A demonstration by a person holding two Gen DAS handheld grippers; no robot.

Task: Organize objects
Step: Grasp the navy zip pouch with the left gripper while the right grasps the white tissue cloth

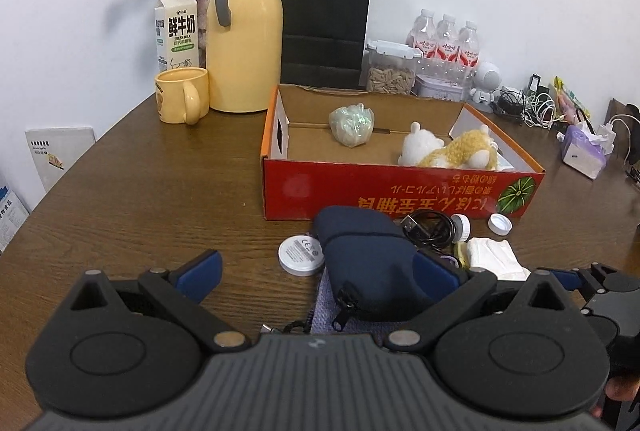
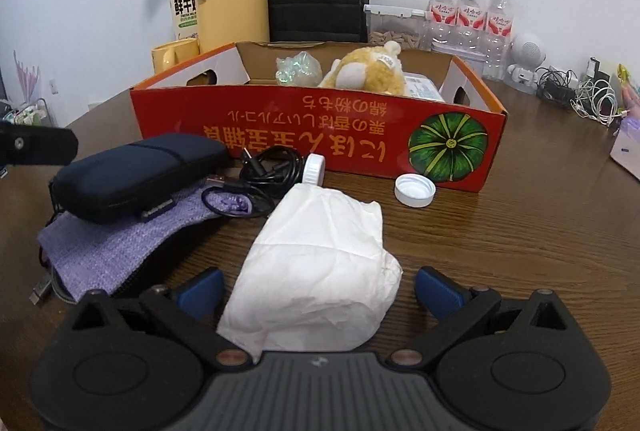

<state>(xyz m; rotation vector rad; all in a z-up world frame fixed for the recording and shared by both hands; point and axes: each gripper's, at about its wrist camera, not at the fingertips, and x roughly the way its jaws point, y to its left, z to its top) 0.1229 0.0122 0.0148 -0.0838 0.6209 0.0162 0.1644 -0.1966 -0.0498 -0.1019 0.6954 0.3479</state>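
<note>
The right claw (image 2: 318,289) is spread wide, released, with the crumpled white tissue wad (image 2: 320,267) lying between its blue pads (image 2: 202,289) and not yet pinched. The left claw (image 1: 320,271) is likewise spread and grasping nothing; its right pad (image 1: 436,273) sits against the side of the navy zip pouch (image 1: 368,263), its left pad well clear over bare worktop (image 1: 140,199).

Taking the red cardboard box (image 2: 316,135) as landmark: the tissue wad rests on the worktop in front of the box's long printed wall. Between wad and box lie a coiled black cable (image 2: 272,169) and a small white bottle (image 2: 314,169); a loose white cap (image 2: 414,191) sits just before the box's pumpkin picture. The navy pouch lies on a lilac knit cloth (image 2: 116,251) before the box's left end, with a white round disc (image 1: 301,256) beside it. Inside the box already are a plush toy (image 2: 368,73) and a pale wrapped bundle (image 2: 298,69).

The step in hand looks like picking up the tissue wad for the box. Next, the right claw should close gently on the soft wad, lift above the box wall, and let go inside, avoiding the bottle and cable.
</note>
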